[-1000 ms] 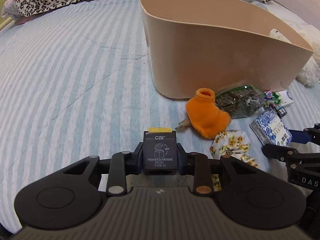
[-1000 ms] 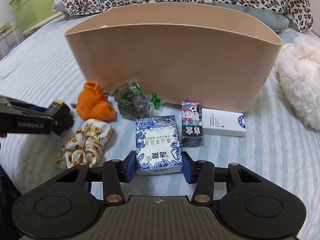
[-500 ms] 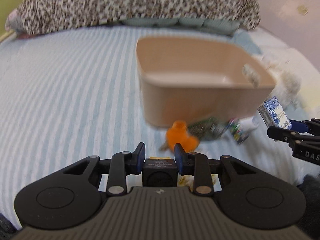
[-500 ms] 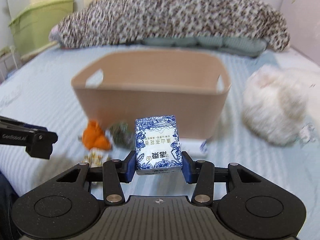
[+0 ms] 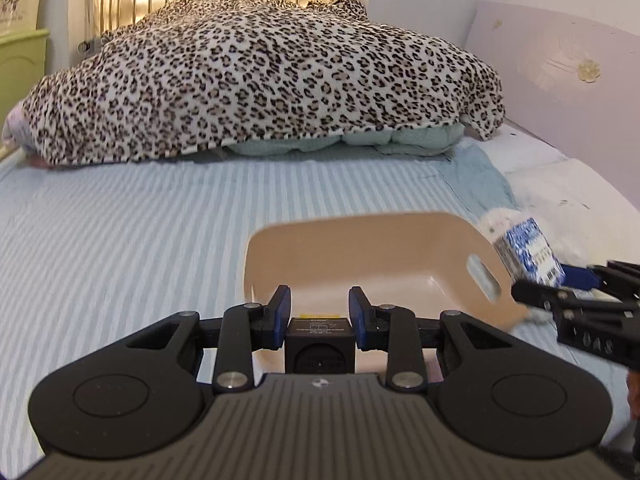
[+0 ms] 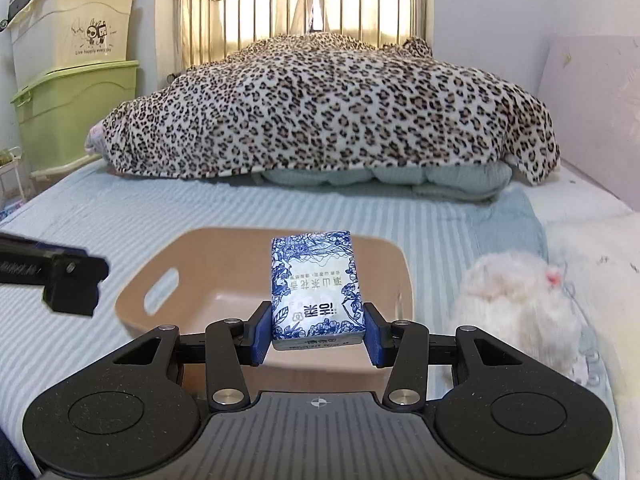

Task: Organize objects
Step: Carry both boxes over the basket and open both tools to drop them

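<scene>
Both loads are now up off the bed and over the basket. The left gripper (image 5: 320, 308) is closed on a small black cube-shaped box with a yellow strip (image 5: 319, 334), held above the near rim of the beige oval plastic basket with cut-out handles (image 5: 360, 248). The right gripper (image 6: 316, 334) is clamped on a blue-and-white floral-print rectangular box (image 6: 316, 284), also above the basket's near rim, toward its right end as the left wrist view shows it (image 5: 528, 256).

Versus a second ago: both grippers were low on the bed in front of the basket, with the orange plush, floral scrunchie and other clutter in view beside the basket's front wall. Those items are out of frame now, and the basket's open interior (image 6: 224, 300) is visible and looks empty.

Judgement: pick and lift done for both items; release into the basket is next. A white fluffy plush (image 6: 516, 300) sits just right of the basket, clear of the drop.
</scene>
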Demonstrator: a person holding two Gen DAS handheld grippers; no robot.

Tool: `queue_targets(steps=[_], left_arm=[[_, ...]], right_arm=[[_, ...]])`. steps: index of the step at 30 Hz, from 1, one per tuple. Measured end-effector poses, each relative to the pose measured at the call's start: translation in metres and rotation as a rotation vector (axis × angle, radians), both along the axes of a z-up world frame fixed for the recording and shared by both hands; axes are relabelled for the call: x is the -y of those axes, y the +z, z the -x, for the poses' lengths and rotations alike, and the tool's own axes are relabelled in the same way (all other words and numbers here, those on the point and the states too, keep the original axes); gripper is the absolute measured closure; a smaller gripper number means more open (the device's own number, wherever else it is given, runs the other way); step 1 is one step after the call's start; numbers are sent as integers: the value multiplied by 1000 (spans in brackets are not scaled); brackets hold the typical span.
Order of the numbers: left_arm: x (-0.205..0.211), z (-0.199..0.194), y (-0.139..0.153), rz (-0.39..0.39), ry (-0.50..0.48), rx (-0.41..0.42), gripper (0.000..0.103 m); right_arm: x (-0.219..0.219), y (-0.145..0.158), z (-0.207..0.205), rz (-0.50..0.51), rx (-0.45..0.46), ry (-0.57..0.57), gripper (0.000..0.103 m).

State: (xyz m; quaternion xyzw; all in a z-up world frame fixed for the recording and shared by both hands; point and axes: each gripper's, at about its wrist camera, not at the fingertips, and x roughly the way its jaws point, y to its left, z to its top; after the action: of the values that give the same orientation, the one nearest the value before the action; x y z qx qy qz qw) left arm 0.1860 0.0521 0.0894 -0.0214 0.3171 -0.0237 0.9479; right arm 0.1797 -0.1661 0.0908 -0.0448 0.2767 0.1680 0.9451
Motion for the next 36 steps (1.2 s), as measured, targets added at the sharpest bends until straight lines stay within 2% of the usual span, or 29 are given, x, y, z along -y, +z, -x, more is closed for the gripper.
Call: queue_targets(steps=[5, 9, 15, 20, 21, 22, 23, 25, 27, 32, 35, 36], left_arm=[[4, -54, -15, -54, 57, -34, 70], [13, -79, -31, -71, 63, -73, 70], [24, -98, -67, -80, 54, -185, 70], [26, -101, -89, -82, 46, -266, 69], [25, -98, -89, -77, 42, -272, 69], [25, -95, -86, -71, 39, -269, 67], [25, -91, -82, -68, 38, -264, 65], [25, -81, -69, -81, 42, -238, 38], [25, -68, -54, -97, 40, -190, 29], [26, -37, -29, -108, 25, -156, 24], [24, -19, -23, -98, 20, -161, 24], [23, -12, -23, -92, 21, -164, 23]], right_arm=[[-7, 1, -30, 7, -8, 6, 60], [-16, -11, -54, 52, -40, 10, 60], [-24, -41, -79, 93, -131, 1, 60], [-36, -58, -80, 159, -170, 19, 60], [-38, -59, -79, 175, -169, 25, 60], [-39, -58, -78, 185, -166, 28, 50], [-39, -56, -76, 190, -164, 26, 50], [-36, -50, -70, 177, -158, 25, 44], [-32, -42, -63, 163, -144, 18, 37], [-17, -25, -43, 133, -129, -5, 25], [-8, -18, -28, 111, -131, -14, 22], [-5, -16, -23, 109, -136, -16, 18]])
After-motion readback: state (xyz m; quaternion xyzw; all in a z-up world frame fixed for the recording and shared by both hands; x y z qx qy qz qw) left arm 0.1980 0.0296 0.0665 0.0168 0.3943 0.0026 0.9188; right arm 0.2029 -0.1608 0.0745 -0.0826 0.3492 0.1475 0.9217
